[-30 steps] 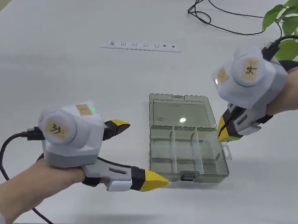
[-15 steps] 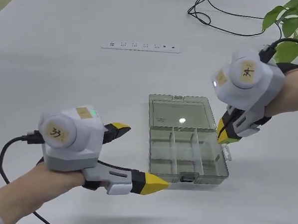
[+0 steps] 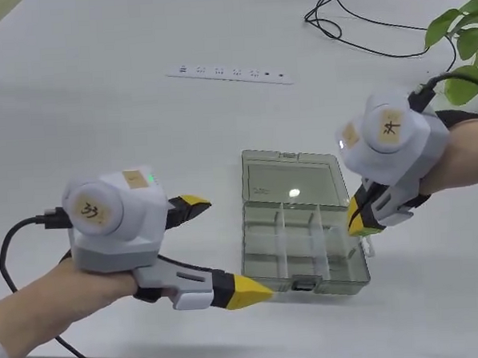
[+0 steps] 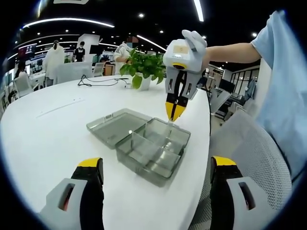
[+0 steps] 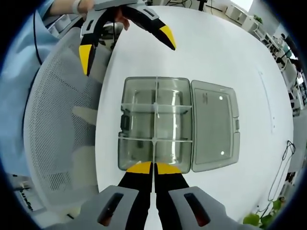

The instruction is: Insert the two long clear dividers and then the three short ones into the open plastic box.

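Observation:
A smoky clear plastic box (image 3: 259, 262) lies open on the white table, its lid (image 3: 291, 180) folded flat behind it. Two long clear dividers (image 3: 279, 239) stand in the tray, and a short one (image 5: 156, 93) crosses the far section in the right gripper view. My right gripper (image 3: 360, 222) hangs over the box's right side, shut on a short clear divider (image 5: 153, 151) that reaches down into the nearest section. My left gripper (image 3: 226, 245) stands open just left of the box (image 4: 144, 165), nothing between its jaws.
A white power strip (image 3: 232, 72) lies farther back on the table. A black cable (image 3: 360, 36) and a green plant (image 3: 460, 31) sit at the back right. The table's front edge runs just below the box. A mesh chair (image 5: 57, 120) stands beside the table.
My right gripper has come slightly left and down over the box's right section with the divider. The left gripper has hardly moved.

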The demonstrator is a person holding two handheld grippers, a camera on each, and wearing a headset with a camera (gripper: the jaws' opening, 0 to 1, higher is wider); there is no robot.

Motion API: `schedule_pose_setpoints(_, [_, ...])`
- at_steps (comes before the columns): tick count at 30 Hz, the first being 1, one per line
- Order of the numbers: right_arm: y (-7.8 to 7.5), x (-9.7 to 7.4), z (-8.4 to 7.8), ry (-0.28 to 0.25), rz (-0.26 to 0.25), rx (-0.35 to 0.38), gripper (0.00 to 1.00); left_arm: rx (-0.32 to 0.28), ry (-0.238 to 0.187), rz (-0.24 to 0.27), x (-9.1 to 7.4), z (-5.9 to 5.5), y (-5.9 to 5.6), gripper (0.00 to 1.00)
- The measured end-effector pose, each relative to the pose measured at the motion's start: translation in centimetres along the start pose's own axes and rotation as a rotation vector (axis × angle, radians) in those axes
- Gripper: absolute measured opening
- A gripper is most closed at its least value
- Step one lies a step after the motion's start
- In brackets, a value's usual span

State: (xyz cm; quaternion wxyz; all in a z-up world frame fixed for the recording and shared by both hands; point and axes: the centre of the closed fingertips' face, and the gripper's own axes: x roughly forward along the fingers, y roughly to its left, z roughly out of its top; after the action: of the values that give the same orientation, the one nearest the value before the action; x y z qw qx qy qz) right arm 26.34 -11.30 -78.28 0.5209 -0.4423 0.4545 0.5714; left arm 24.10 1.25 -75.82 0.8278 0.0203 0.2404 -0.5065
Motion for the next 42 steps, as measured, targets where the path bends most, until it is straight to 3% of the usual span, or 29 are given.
schedule_pose_setpoints(19, [0.1,2.9,-0.4,0.014,0.017,0.015,0.02,-0.004,-0.002,0.009,-0.3,0.0,0.1,0.93])
schedule_pose_setpoints(32, [0.0,2.7,-0.4,0.009,0.015,0.016,0.03,-0.001,-0.003,0.006,-0.3,0.1,-0.1,0.93])
schedule_pose_setpoints(37, [0.0,2.6,-0.4,0.0,0.016,-0.037,0.03,0.003,0.001,0.004,-0.4,0.2,0.0,0.93])
schedule_pose_setpoints(42, [0.4,2.2,-0.3,-0.041,0.031,-0.025,0.18,0.009,0.004,0.004,-0.5,0.2,0.1,0.93])
